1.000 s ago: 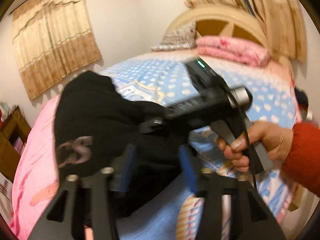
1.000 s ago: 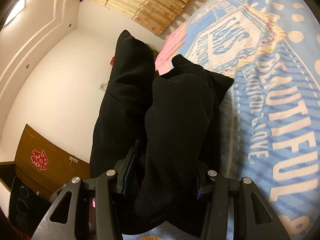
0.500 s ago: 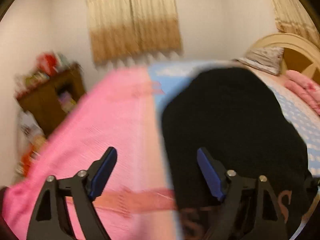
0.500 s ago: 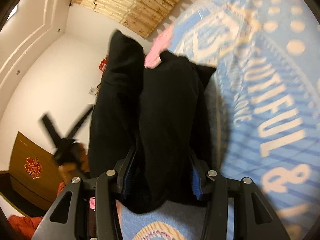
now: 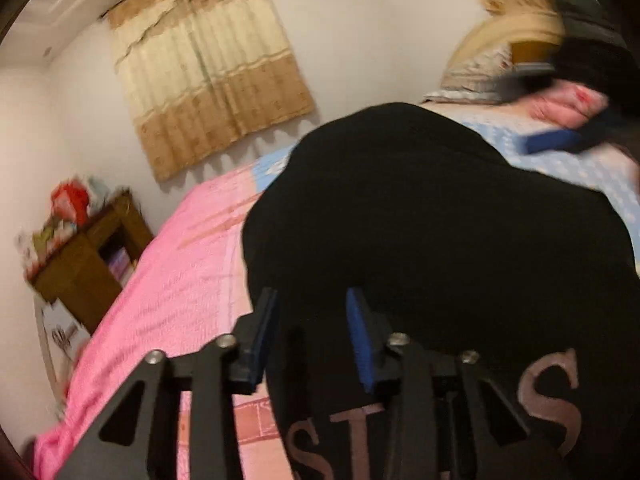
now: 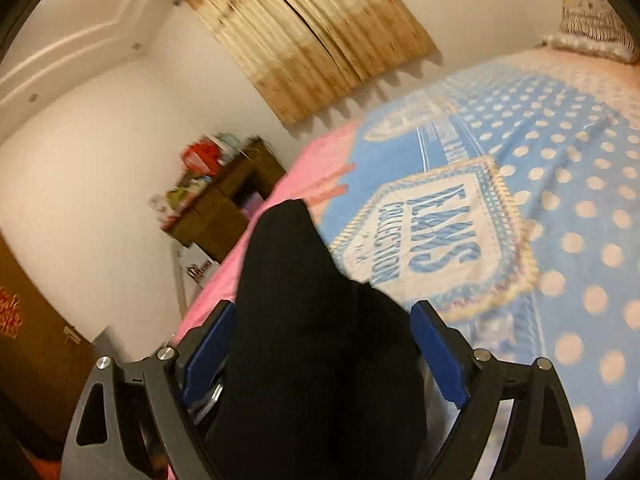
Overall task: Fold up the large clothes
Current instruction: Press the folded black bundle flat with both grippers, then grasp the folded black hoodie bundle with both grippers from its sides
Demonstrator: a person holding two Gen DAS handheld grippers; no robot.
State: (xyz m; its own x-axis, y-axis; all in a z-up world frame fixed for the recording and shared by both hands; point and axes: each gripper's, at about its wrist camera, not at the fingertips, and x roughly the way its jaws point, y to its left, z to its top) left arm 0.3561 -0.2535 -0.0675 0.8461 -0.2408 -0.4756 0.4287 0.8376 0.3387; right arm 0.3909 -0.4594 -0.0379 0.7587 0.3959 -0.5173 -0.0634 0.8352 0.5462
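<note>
One black garment (image 5: 440,220), two curtains (image 5: 208,72), one wooden cabinet (image 5: 88,256), one patterned pillow (image 6: 592,28), two grippers (image 5: 312,336).

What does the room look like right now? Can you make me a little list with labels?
place: a bedroom, seen from both grippers
bed: blue cover with pale dots, pink part along one side
garment: black garment with pale letters, lying on the bed
left gripper: jaws have just been closing, black cloth between its blue pads
right gripper: jaws have just been opening, wide now, cloth between them but no longer pinched
curtain: beige, on the far wall
cabinet: brown wood, beside the bed, things on top
</note>
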